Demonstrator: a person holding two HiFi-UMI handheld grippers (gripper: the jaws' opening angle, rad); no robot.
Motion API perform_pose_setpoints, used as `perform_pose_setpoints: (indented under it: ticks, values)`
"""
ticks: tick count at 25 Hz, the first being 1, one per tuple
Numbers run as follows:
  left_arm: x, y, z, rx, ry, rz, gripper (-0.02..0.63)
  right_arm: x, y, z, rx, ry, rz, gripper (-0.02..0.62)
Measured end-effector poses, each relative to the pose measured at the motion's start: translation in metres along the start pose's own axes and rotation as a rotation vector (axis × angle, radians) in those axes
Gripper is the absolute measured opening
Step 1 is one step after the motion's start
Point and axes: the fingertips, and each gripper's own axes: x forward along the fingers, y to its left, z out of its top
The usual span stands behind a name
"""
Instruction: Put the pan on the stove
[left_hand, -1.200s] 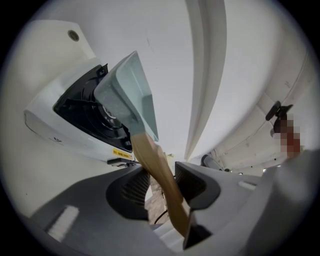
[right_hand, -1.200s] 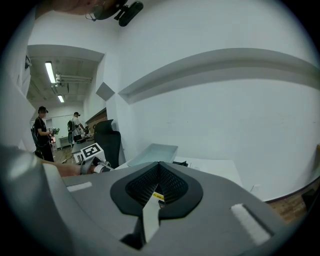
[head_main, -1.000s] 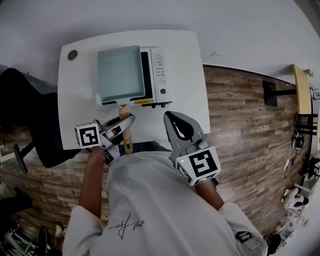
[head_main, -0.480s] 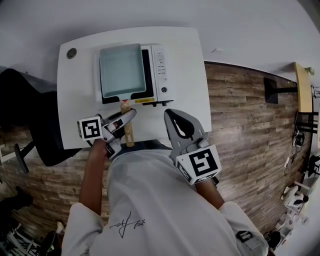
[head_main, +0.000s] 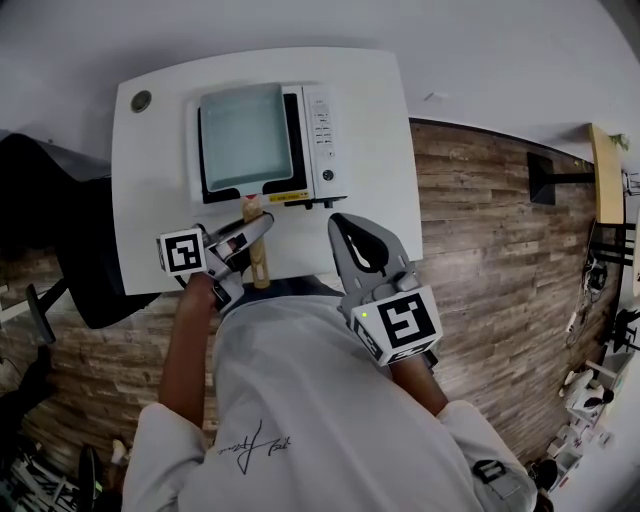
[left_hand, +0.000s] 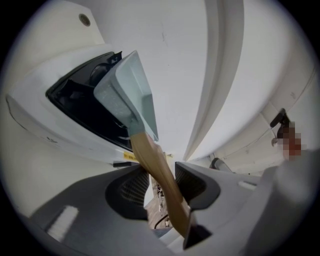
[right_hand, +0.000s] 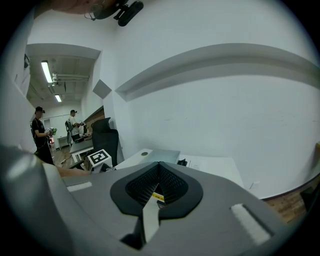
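Left tool (head_main: 253, 231) tight on wooden pan handle (head_main: 259, 268), right tool (head_main: 346, 230) closed; yellow stove label (head_main: 287, 198) illegible.

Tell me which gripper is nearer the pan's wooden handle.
Left. The left gripper is clamped on the wooden handle; the right gripper, shut and empty, hangs apart to the handle's right.

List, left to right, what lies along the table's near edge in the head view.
Chair → left tool → right tool → wooden floor
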Motion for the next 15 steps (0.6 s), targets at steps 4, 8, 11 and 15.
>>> perform_pose_setpoints:
  ticks: [4,8,11,15]
  values:
    - [0.001,0.000,0.001,-0.004,-0.004,-0.035,0.199,0.000,-0.001,-0.004,0.012,-0.001,-0.006,-0.003]
    - [0.004,-0.003,0.002,-0.005,-0.002,-0.072,0.199,0.002,-0.003,-0.005,0.011,0.008,-0.002,-0.003]
    - [0.004,-0.005,0.004,0.001,-0.028,-0.090,0.223,0.002,0.000,-0.010,0.012,0.011,0.005,-0.003]
    - [0.001,-0.010,0.004,-0.003,-0.072,-0.124,0.310,0.003,0.002,-0.015,0.011,0.023,0.015,-0.003]
